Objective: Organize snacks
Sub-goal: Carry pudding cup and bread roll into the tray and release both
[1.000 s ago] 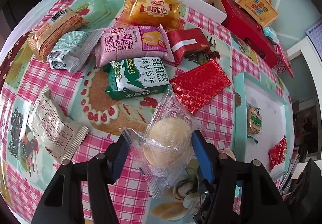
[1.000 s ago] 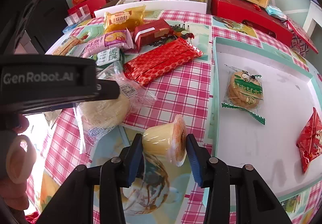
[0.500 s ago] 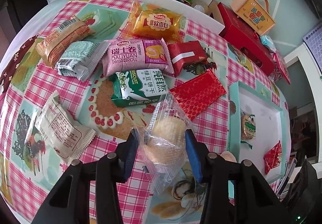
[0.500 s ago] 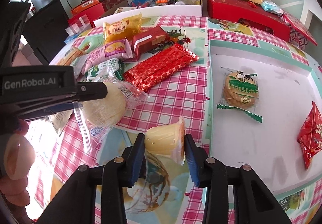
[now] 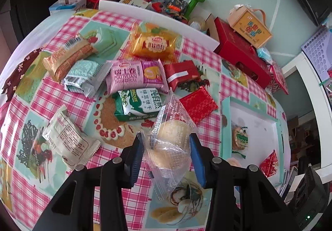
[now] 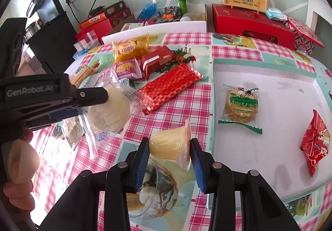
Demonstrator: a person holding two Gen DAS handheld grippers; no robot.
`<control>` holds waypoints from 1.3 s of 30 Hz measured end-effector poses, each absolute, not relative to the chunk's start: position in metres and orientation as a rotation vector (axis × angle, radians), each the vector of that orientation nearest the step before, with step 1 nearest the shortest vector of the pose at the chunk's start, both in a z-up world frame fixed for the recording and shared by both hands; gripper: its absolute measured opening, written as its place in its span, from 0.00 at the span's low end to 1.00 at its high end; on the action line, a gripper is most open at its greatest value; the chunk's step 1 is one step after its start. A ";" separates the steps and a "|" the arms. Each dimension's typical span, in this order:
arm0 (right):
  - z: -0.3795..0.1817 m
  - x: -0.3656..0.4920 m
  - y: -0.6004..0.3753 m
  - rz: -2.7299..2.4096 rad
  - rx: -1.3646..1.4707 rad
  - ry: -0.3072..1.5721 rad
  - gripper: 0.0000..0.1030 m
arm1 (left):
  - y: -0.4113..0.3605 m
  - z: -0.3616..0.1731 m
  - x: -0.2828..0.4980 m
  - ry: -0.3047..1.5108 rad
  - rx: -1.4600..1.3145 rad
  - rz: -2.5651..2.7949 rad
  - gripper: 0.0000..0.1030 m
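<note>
Snacks lifted in both grippers beside the tray

Left gripper [image 5: 167, 157] has just been closing, and its blue pads now pinch a clear-wrapped round cake [image 5: 170, 143], pale yellow, printed film crinkled, long axis running from the jaws out toward the green biscuit pack [image 5: 138, 104]. Right gripper [image 6: 170, 155] is clamped on a pudding cup [image 6: 170, 143], creamy yellow, lying on its side, foil lid facing the white tray [image 6: 269, 77], base pointing away from it. Both hang above the checked tablecloth [image 6: 186, 104], just left of the tray, the cup nearer its rim.
</note>
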State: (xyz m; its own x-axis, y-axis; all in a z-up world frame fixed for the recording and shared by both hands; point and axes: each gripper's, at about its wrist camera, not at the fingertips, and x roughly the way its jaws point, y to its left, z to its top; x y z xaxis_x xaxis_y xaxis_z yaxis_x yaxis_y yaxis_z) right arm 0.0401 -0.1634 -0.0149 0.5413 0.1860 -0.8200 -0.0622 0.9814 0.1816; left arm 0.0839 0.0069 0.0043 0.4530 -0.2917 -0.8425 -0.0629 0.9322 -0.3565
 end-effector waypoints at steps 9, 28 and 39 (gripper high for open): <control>0.004 0.037 -0.180 0.128 0.174 0.915 0.41 | -0.009 0.024 0.080 1.017 -0.343 -0.217 0.43; 0.024 0.035 -0.329 -0.229 0.343 0.740 0.41 | -0.131 0.032 0.104 0.989 -0.241 -0.494 0.43; 0.018 0.019 -0.392 -0.404 0.390 0.711 0.41 | -0.197 0.009 0.114 0.994 -0.174 -0.563 0.43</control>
